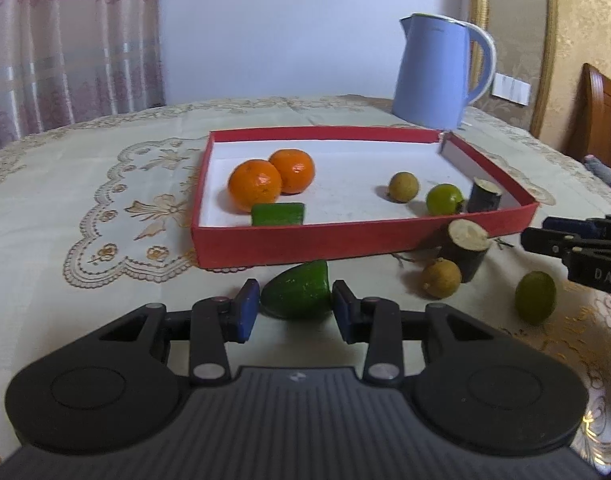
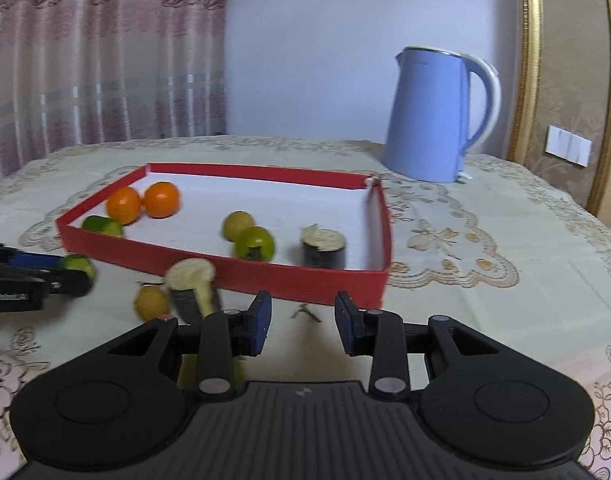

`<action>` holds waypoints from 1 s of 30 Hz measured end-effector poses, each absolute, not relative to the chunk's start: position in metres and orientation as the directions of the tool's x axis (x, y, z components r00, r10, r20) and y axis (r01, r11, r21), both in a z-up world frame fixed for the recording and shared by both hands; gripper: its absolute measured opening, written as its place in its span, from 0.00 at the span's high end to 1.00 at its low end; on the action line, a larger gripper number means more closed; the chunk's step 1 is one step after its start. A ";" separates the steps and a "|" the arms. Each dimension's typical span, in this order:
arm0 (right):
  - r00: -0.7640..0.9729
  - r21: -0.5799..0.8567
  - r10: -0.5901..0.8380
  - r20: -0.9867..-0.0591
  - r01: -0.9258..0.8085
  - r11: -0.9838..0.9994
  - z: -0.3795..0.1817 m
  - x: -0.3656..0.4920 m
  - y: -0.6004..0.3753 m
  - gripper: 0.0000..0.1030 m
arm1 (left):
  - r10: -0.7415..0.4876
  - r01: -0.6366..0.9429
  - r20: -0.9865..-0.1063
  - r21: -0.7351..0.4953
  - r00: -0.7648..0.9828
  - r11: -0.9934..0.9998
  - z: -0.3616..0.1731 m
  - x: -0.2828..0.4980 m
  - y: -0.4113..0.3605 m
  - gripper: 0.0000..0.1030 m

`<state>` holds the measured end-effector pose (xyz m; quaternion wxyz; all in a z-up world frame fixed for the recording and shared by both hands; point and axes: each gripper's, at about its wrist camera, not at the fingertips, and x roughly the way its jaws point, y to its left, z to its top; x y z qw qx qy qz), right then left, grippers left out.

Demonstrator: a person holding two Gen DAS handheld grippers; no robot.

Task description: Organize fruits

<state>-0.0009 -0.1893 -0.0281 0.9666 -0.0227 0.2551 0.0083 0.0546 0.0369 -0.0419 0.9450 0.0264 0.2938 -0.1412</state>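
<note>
So there's a red tray [image 1: 289, 242] on a lace tablecloth [image 1: 85, 208], w/ a blue kettle [image 1: 437, 72] standing behind its far right corner. Inside the tray: two oranges [image 1: 254, 185] touching each other at the left, a green cucumber chunk [image 1: 277, 213] lying just in front of them against the near wall, then a brownish longan [image 1: 403, 187], a lime [image 1: 444, 199] and a dark sugarcane piece [image 1: 484, 196] standing upright toward the right side.

Left gripper [image 1: 295, 308] is low over the cloth right in front of the tray, jaws open w/ a 2nd green cucumber piece [image 1: 297, 294] sitting between the blue pads. Pads look right beside it on both sides, but can't tell if they actually touch.

Still outside the tray, near its front right corner: another sugarcane stub [image 1: 465, 250] tilted, a longan [image 1: 441, 279] touching it, and a lime [image 1: 535, 297] further right on the cloth.

Right gripper [image 2: 301, 322] hovers by the tray's near corner, jaws wide apart, nothing between them except a tiny dry stem [image 2: 305, 314] on the cloth. The sugarcane stub and longan are just left of its left finger. That side of the right wrist view is pretty blurry tbh.
</note>
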 end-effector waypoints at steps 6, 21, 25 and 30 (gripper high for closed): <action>0.854 -0.032 -0.019 -0.521 0.003 0.999 -0.035 0.010 -0.195 0.67 | -0.175 0.203 -0.565 -0.013 0.807 0.979 -0.040 0.059 0.038 0.65; 0.851 -0.002 -0.024 -0.525 0.028 1.000 -0.036 0.011 -0.200 0.67 | -0.148 0.176 -0.535 0.002 0.832 0.984 -0.023 0.055 0.048 0.65; 0.851 0.003 -0.017 -0.525 0.022 1.000 -0.036 0.011 -0.201 0.67 | -0.161 0.181 -0.522 -0.013 0.838 0.983 -0.013 0.055 0.052 0.65; 0.864 0.042 0.003 -0.503 0.021 0.999 -0.035 0.007 -0.207 0.67 | -0.158 0.191 -0.513 0.012 0.844 0.982 -0.006 0.057 0.046 0.65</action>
